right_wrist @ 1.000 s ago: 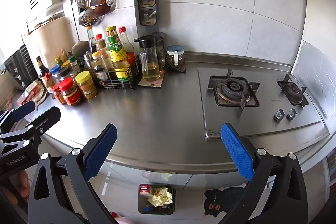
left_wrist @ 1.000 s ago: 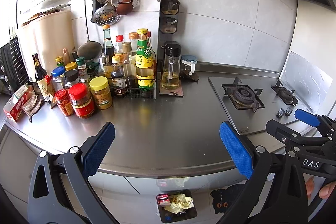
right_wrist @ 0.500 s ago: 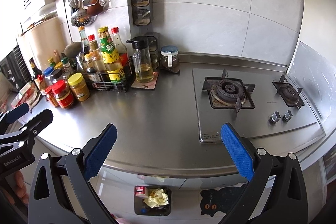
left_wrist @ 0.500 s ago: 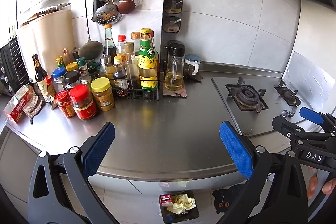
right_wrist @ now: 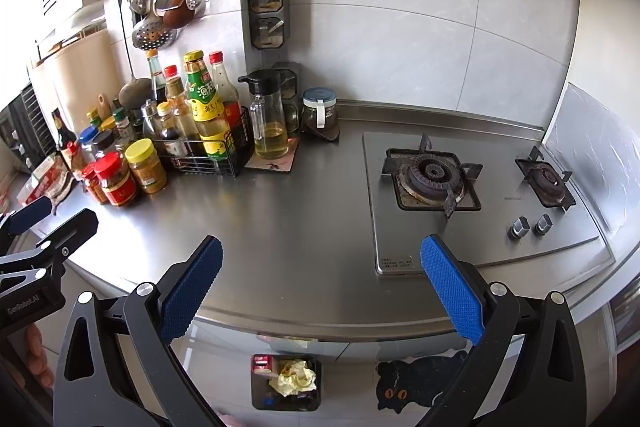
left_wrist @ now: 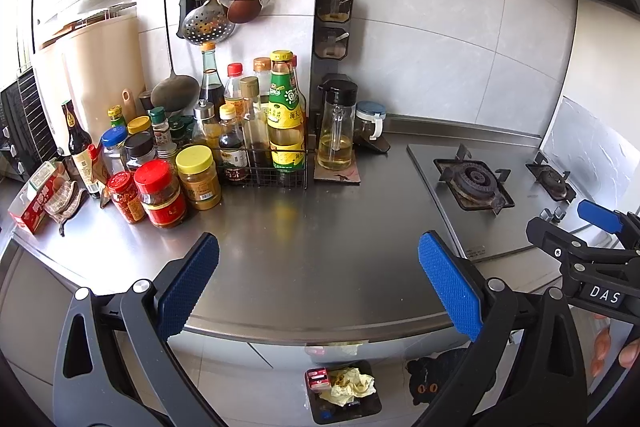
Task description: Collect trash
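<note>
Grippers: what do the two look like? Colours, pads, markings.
Both match: black plastic clamp-style frames with triangular cut-outs, silver rivets at the pivots, and two fingers tipped with blue textured pads. Seen from the left wrist, the right gripper carries a "DAS" label; seen from the right wrist, the left gripper reads "GenRobot.AI". No cables or sleeves visible; only fingertips show at the frame edges.

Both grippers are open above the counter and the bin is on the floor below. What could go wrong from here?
1. No loose trash shows on the counter; the jaws might take a full jar from the cluster at the left by mistake.
2. Those jars and bottles stand crowded, so a reach there may topple neighbours.
3. The bin already holds crumpled paper near its rim; more trash dropped from counter height might miss or spill.
</note>
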